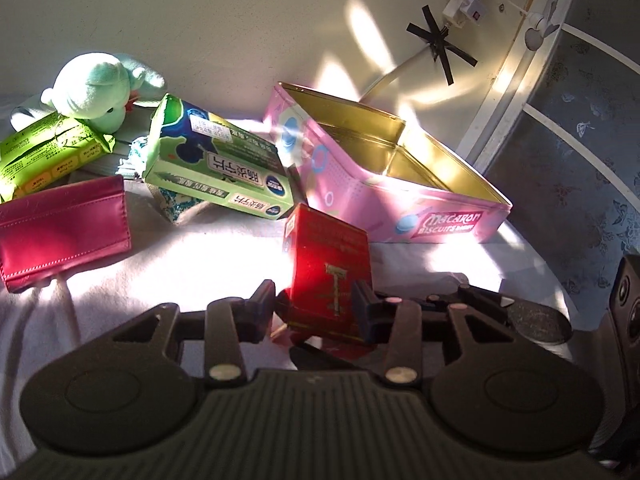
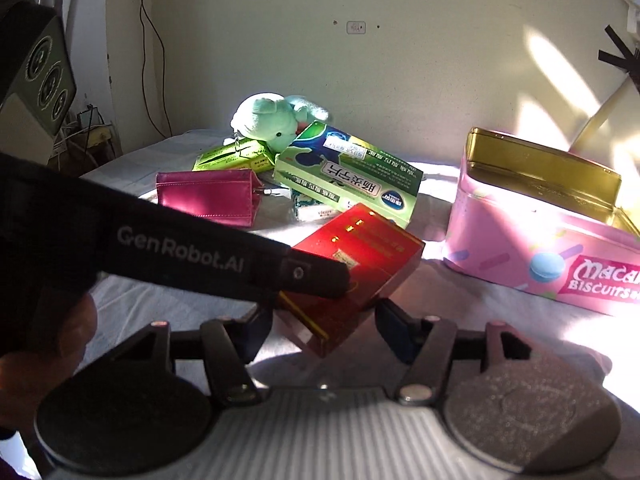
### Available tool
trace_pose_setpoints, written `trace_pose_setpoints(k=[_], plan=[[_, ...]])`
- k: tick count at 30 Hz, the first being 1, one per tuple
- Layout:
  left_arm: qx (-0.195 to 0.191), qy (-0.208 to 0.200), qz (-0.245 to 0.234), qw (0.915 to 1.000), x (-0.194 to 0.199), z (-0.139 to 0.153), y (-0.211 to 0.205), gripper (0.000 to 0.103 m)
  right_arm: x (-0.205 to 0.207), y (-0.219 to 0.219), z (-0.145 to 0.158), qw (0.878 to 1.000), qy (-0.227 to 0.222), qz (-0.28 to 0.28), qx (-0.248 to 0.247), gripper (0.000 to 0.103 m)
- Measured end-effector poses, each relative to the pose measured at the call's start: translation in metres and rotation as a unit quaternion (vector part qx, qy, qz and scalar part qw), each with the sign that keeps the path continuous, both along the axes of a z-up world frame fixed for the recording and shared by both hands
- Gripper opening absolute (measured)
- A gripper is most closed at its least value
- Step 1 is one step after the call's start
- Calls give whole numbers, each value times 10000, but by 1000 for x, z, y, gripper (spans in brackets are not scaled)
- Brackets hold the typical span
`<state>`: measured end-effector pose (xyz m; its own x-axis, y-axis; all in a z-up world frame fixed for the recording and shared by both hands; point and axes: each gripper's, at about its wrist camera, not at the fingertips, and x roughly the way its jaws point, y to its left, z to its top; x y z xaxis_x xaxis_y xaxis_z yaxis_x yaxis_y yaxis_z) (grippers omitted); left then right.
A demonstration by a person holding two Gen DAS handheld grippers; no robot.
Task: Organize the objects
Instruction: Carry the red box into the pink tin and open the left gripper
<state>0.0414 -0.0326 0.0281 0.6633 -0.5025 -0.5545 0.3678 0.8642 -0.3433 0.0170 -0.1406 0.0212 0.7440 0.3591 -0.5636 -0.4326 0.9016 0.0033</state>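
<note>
**Red box pinched by left hand-held gripper, pink tin open nearby**

Left wrist view: left hand-held gripper [image 1: 314, 308] pinching the red box [image 1: 328, 272], one finger on each side, box tilted and raised off the white-covered tabletop [image 1: 192, 256]. Just beyond the box, toward the far right of the tabletop, the open pink biscuit tin [image 1: 360, 196], gold inside. Toward the far left corner: green medicine box [image 1: 216, 164] leaning on other packs, magenta wallet [image 1: 64, 228], lime-green box [image 1: 44, 156], mint plush toy [image 1: 96, 88] resting on top.

Right wrist view: right hand-held gripper [image 2: 324, 332] spread wide, fingers either side of the red box [image 2: 360, 264] without touching it. Left hand-held gripper [image 2: 316, 280] reaching in from the left edge, clamped on the box. Pink biscuit tin [image 2: 520, 240] at the right, well apart from the wallet [image 2: 208, 196], green medicine box [image 2: 352, 172] and plush toy [image 2: 276, 120] near the far edge.
</note>
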Motion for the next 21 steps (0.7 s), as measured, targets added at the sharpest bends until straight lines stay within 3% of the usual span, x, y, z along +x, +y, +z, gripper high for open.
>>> trace_pose_setpoints(k=[5, 8, 15, 21], plan=[[-23, -862, -396, 9955, 21, 48, -51, 44, -6, -36, 34, 9942, -1019, -356, -20, 58], [-61, -1054, -623, 9925, 52, 58, -100, 44, 14, -73, 53, 9869, -1390, -815, -89, 58], [12, -863, -951, 9917, 105, 49, -193, 44, 72, -173, 57, 9845, -926, -1482, 155, 58], [207, -523, -1035, 9930, 137, 24, -242, 44, 101, -214, 31, 9811, -670, -1814, -63, 62]])
